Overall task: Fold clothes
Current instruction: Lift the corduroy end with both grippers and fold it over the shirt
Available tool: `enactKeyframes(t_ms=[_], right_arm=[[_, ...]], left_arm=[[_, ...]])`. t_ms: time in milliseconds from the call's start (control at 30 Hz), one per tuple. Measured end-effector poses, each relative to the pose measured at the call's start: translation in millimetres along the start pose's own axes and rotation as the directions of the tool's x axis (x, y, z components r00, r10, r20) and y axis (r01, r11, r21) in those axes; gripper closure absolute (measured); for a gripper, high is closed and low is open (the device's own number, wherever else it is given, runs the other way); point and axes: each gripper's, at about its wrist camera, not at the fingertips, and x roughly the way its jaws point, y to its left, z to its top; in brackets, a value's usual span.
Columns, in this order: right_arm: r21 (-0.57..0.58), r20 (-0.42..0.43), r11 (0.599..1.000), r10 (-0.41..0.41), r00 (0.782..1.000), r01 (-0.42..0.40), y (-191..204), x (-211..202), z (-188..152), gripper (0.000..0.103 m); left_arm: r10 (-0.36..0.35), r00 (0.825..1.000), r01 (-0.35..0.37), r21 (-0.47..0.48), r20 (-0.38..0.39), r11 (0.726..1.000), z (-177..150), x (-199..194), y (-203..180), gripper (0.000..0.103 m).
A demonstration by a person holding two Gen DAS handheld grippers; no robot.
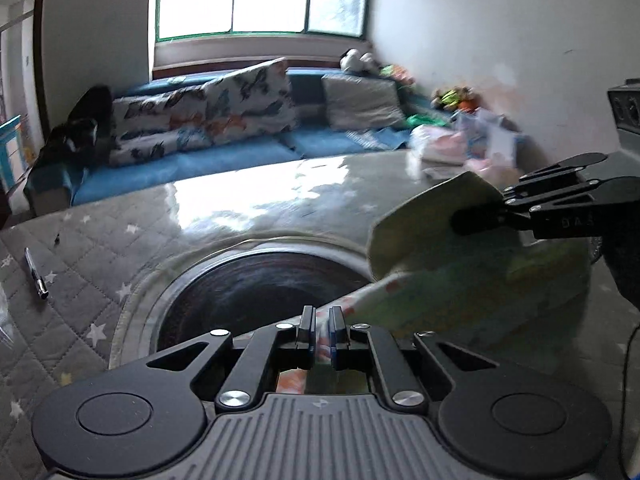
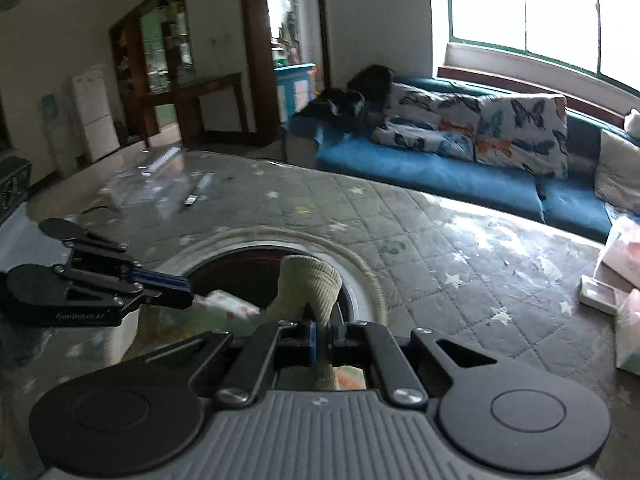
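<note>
Left gripper [image 1: 323,322]: pinched on the printed edge of the garment [image 1: 472,280]; the bite looks shallow (blurred view), so a tug could free it
Right gripper [image 2: 323,326]: clamped on the ribbed cuff [image 2: 310,284]
Garment: held aloft between both, above the table [image 2: 440,248]
Risk: slack cloth could sag into the round opening [image 1: 256,284]; uneven pulling would skew the fold

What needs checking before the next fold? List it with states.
1. Left gripper shut on the garment: ok.
2. Right gripper shut on the ribbed cuff: ok.
3. Garment lifted clear of the table: cannot tell, its lower part is hidden.
4. Cloth taut between the grippers: not ok, it sags.
5. Pen away from the fold area: ok.
6. Pile of items at the far edge, apart from the garment: ok.
</note>
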Motion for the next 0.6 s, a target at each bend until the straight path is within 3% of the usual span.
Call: enactKeyframes(t_ms=[167,267,333,400,433,600], right_arm=[[0.102,-0.020,0.995,-0.020,1.000,0.022,-24.3,45.3,-10.5,0.091],[0.093,-0.029,0.995,-0.030,0.999,0.032,-27.6,37.0,-17.0,0.077],[0.086,-0.034,0.996,-0.036,0.999,0.039,-29.9,31.6,-21.3,0.065],[0.080,-0.039,0.996,-0.042,0.998,0.045,-32.1,26.1,-25.7,0.062],[0.076,-0.042,0.996,-0.046,0.998,0.049,-33.2,23.3,-27.8,0.062],[0.081,-0.058,0.995,-0.056,0.997,0.060,-36.4,25.4,-32.0,0.062]], left_arm=[[0.031,0.996,-0.039,-0.104,-0.078,0.994,-3.9,34.4,24.7,0.096],[0.017,0.997,-0.026,-0.132,-0.074,0.991,-6.3,28.3,32.0,0.094],[0.016,0.998,-0.025,-0.138,-0.062,0.990,-8.1,19.9,31.8,0.085],[0.016,0.998,-0.024,-0.142,-0.055,0.990,-11.2,12.8,30.2,0.067],[0.018,0.998,-0.025,-0.141,-0.055,0.990,-13.8,11.2,28.6,0.064],[0.023,0.997,-0.031,-0.097,-0.079,0.995,-21.6,17.3,14.8,0.063]])
